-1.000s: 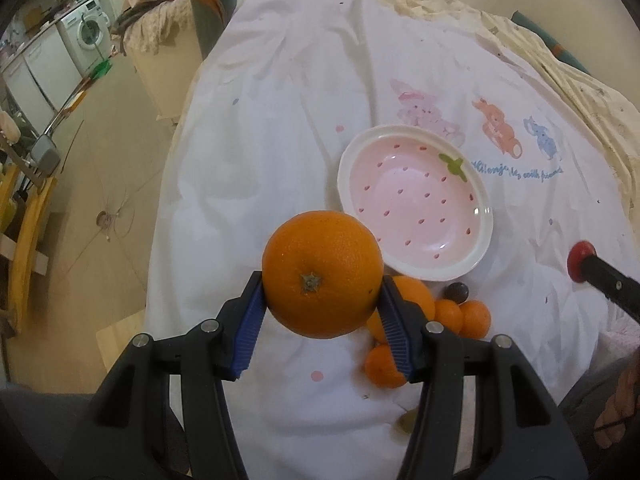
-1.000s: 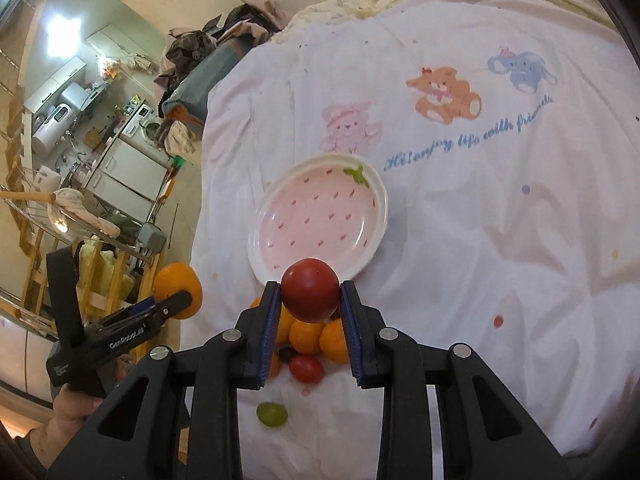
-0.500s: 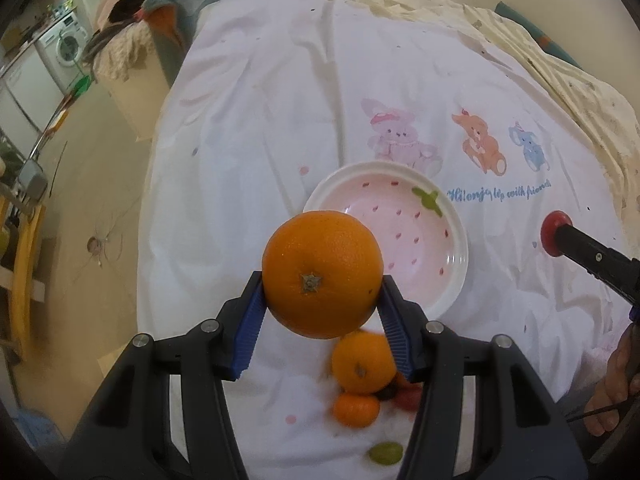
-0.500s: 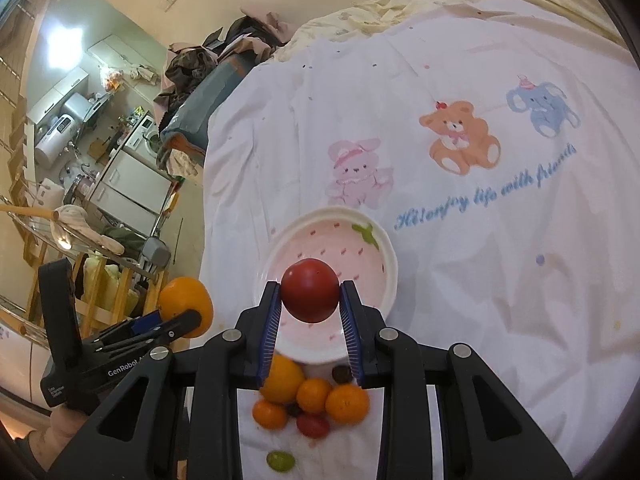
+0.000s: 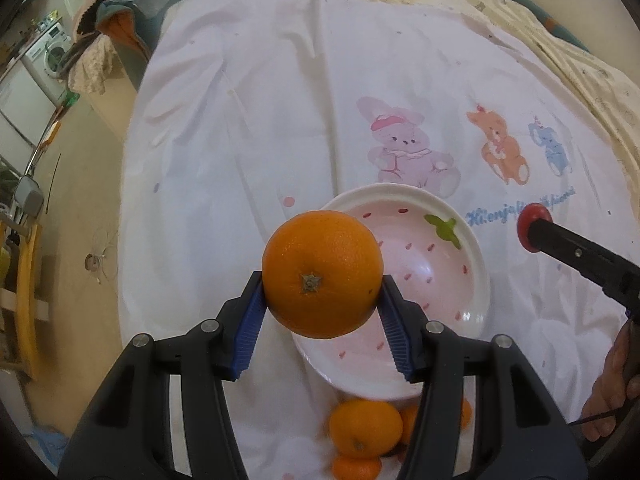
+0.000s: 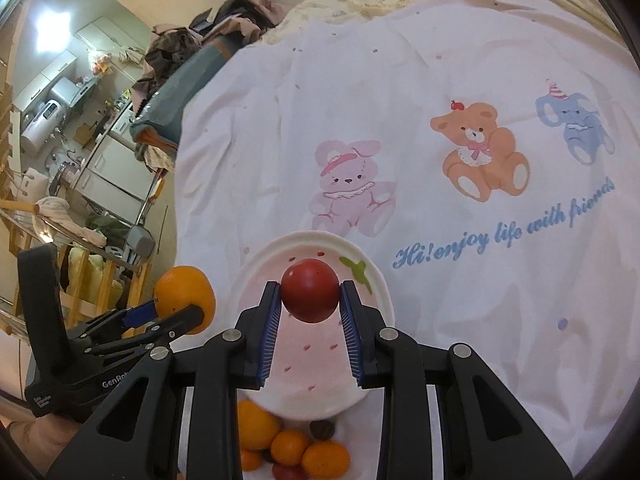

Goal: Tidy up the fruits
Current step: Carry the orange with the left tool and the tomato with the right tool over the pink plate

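Left gripper clamps an orange, right gripper a tomato; released together over the strawberry plate, they could collide and roll off

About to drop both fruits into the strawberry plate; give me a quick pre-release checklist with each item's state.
1. Left tongs clamped on the big orange: ok.
2. Right tongs clamped on the red fruit: ok.
3. Plate holds nothing: ok.
4. Red fruit above the plate: ok.
5. Orange fully above the plate: cannot tell; it appears over the near-left rim.
6. Height of either fruit above the plate: cannot tell.
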### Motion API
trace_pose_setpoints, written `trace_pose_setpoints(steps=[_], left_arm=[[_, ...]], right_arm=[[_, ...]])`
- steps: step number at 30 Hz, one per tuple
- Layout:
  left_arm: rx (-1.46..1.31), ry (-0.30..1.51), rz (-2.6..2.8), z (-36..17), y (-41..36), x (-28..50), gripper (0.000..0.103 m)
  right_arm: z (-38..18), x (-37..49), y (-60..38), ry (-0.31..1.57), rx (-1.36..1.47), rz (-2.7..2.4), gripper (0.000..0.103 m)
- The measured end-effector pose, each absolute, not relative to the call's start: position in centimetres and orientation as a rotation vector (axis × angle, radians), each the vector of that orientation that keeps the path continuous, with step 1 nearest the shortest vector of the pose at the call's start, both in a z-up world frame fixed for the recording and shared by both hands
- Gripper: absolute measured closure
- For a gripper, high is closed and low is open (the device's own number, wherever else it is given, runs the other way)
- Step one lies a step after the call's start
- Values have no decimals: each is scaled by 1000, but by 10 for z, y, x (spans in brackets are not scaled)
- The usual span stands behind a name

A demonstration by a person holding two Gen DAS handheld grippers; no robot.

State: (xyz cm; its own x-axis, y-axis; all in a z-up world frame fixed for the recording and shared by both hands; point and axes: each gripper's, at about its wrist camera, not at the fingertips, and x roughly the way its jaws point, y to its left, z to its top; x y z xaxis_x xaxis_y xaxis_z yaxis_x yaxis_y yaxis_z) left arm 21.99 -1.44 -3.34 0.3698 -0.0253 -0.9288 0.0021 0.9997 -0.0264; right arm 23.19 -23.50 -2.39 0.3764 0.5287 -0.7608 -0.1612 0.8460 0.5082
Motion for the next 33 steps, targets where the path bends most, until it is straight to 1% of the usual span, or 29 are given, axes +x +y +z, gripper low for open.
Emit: trace_pose_setpoints(steps=[9, 17, 33], left_arm=[[-2, 1230, -77, -72, -24, 241, 52], [16, 1279, -128, -97, -30, 241, 52], [-11, 1299, -123, -99, -28, 246, 48]], right_arm=[[-67, 263, -225, 1167, 342, 458, 71], [-103, 270, -222, 1265, 405, 493, 71], [-113, 275, -211, 1297, 392, 483, 70]])
